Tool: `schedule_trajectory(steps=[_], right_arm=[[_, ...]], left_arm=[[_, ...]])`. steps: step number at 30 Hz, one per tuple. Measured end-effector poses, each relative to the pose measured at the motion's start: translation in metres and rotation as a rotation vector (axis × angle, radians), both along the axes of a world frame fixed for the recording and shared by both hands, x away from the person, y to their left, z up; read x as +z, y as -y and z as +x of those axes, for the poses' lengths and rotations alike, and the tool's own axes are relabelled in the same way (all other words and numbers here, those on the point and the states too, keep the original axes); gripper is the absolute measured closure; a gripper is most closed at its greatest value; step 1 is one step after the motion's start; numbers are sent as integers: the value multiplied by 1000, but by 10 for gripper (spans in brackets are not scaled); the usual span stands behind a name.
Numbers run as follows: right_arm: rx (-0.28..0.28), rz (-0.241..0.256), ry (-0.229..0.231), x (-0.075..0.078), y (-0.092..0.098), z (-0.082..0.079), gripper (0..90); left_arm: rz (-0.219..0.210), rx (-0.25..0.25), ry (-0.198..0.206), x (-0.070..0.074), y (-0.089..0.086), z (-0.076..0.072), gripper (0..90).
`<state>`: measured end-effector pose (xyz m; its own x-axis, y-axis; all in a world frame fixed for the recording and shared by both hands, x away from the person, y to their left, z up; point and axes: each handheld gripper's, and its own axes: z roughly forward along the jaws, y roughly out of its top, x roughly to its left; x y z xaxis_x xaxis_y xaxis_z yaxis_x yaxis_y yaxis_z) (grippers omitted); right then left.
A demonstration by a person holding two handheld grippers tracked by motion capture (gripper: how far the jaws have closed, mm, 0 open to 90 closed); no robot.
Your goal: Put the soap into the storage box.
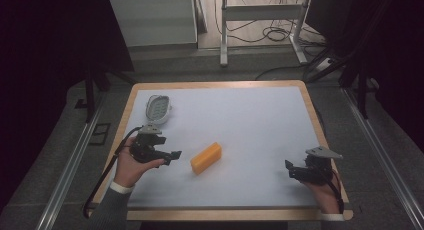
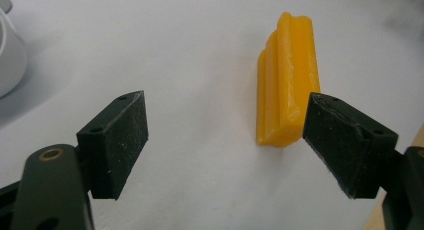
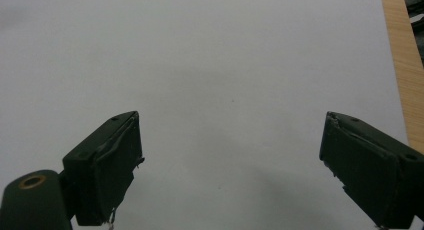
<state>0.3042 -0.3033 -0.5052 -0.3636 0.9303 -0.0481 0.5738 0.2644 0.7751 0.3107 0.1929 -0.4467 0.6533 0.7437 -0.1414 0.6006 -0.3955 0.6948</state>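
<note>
Left claw (image 2: 225, 140) open, unmarked yellow block (image 2: 287, 77)

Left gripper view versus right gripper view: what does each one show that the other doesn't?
Left gripper view alone: the orange block lying ahead of the open jaws, nearer the right-hand one, and a white rounded object at the left edge. Right gripper view alone: the table's wooden edge along the right side. Both: open black jaws over the white table surface.
</note>
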Motion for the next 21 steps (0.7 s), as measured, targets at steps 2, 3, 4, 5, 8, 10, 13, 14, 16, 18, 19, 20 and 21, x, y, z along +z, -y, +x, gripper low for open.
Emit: schedule_trajectory(steps=[2, 3, 4, 5, 8, 10, 13, 14, 16, 18, 19, 20, 21], right_arm=[[-2, 1, -4, 0, 0, 0, 100], [-2, -1, -6, -1, 1, 0, 100], [-2, -1, -6, -1, 1, 0, 100], [-3, 2, -5, -1, 2, 0, 100], [-6, 3, -4, 0, 2, -1, 100], [-9, 3, -4, 0, 3, -1, 100], [-7, 2, -4, 0, 4, 0, 100], [-7, 2, -4, 0, 4, 0, 100], [-7, 2, -5, -1, 4, -1, 100], [-9, 2, -5, 0, 4, -1, 100], [-8, 3, -5, 0, 3, -1, 101], [-9, 1, -5, -1, 3, -1, 100], [-8, -1, -5, -1, 3, 0, 100]], left_arm=[[4, 0, -3, 0, 3, 1, 189], [9, -10, -4, 1, 8, 2, 189], [9, -10, -4, 1, 8, 2, 189], [14, -23, -4, 2, 15, 3, 189], [26, -40, -8, 1, 21, 3, 187], [37, -50, -7, 2, 28, 4, 186], [40, -69, -8, 2, 38, 6, 186], [40, -69, -8, 2, 38, 6, 186], [45, -79, -15, 2, 42, 6, 184], [46, -84, -16, 2, 45, 7, 184], [46, -88, -16, 2, 46, 7, 183], [42, -88, -16, 1, 48, 6, 183], [46, -97, -20, 0, 50, 7, 183]])
